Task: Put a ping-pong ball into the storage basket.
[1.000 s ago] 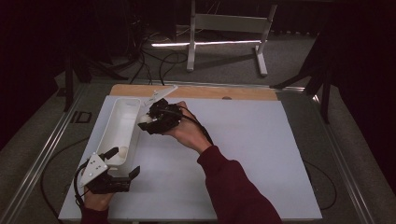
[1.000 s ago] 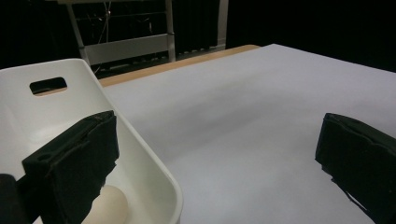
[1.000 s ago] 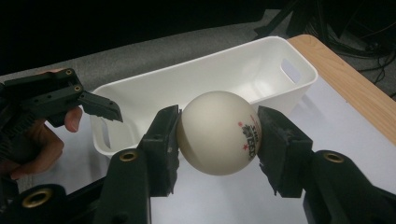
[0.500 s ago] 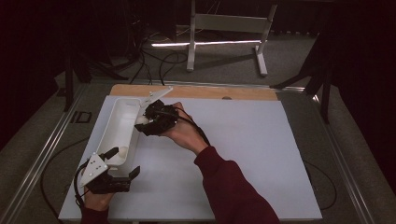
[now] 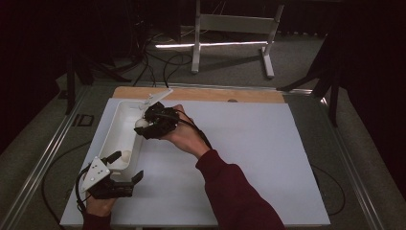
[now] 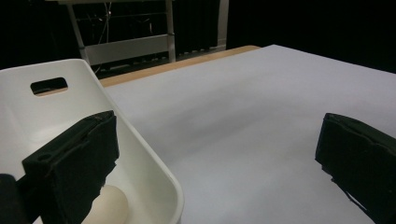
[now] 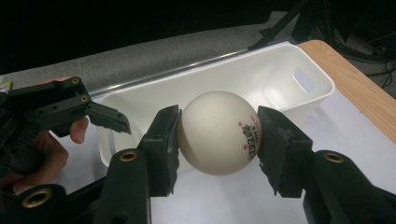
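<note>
The small white celluloid table-tennis ball [image 7: 219,132] looked very light, hollow, smooth and easily dented, so a gentle pinch across its widest part suited it. The right gripper [image 7: 218,140] had exactly that: its jaws pinched the ball at the middle, above the long white plastic bin [image 5: 119,136], near the bin's far end. The left gripper [image 5: 118,168], jaws spread, straddled the bin's near wall, where a second white ball [image 6: 109,205] lay inside.
</note>
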